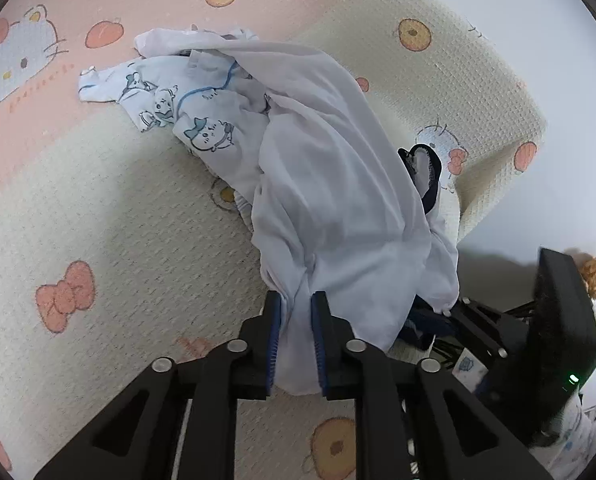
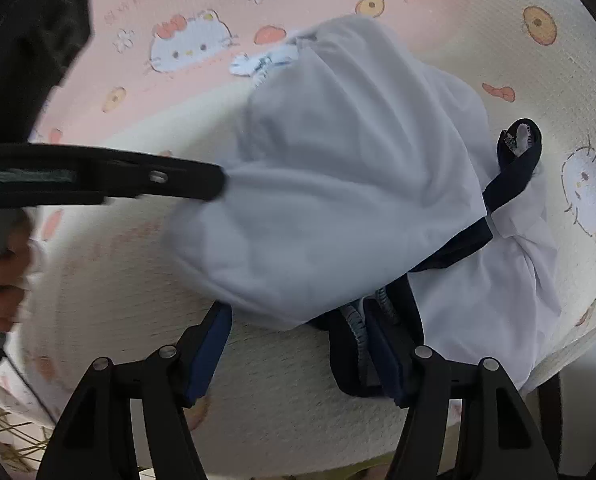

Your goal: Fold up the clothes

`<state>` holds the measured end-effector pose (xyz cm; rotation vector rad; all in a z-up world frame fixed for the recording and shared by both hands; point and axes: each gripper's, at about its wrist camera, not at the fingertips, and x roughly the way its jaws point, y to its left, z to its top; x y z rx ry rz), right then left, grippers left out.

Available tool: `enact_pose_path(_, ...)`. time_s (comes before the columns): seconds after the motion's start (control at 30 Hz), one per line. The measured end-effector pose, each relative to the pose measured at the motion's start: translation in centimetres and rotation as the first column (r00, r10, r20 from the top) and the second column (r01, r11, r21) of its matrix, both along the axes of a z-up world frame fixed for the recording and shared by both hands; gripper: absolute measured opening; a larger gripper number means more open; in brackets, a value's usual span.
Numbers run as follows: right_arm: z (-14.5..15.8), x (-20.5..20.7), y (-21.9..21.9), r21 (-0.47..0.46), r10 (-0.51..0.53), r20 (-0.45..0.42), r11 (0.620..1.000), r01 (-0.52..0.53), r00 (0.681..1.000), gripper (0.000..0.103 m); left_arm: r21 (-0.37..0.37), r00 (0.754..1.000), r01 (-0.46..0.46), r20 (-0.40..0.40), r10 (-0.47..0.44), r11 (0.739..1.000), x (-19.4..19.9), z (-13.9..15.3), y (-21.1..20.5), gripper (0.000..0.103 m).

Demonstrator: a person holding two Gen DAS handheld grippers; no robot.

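- My left hand-held gripper (image 1: 294, 312) is pinching a bunched fold of the thin white cotton garment (image 1: 338, 208) between its blue-padded fingers (image 1: 274, 332).
- From that pinch the white garment stretches away across the cream and pink quilted cartoon-cat blanket (image 1: 118, 220), draped over the rest of the pile.
- Under its far end I see a pale blue garment printed with small cartoon animals (image 1: 202, 120), lying crumpled on the blanket.
- A dark navy strap-like piece of clothing (image 1: 426, 168) pokes out from beneath the white garment's right edge.
- My right hand-held gripper (image 2: 306, 344) is spread wide, and nothing sits between its fingers.
- In the right wrist view its right finger (image 2: 386, 356) is just beside the navy piece, at the near edge of the pile; I cannot tell whether they touch.
- That same view shows the left hand-held gripper coming in from the left, blurred, with a hand (image 2: 2, 280) around its handle.
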<state>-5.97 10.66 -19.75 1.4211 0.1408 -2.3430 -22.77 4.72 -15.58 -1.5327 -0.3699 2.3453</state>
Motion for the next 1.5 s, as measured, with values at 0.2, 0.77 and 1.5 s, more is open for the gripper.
enact_pose_path(0.2,0.1,-1.3,0.9,-0.04,-0.08,0.002,0.996,0.08,0.997,0.025,0.027,0.998,-0.041,0.042,0.039,0.999,1.4,-0.1,-1.9,0.063)
enact_pose_path(0.77,4.1,-5.5,2.1,-0.303,-0.176,0.016,0.937,0.172,0.984,0.02,-0.095,0.992,0.073,-0.097,-0.082,0.993,-0.9,1.6,5.5,0.063)
enact_pose_path(1.5,4.9,-4.8,2.1,-0.253,-0.125,0.008,0.96,0.122,0.992,0.06,-0.005,0.998,0.004,-0.062,-0.004,1.0,-3.8,4.9,0.7,0.009)
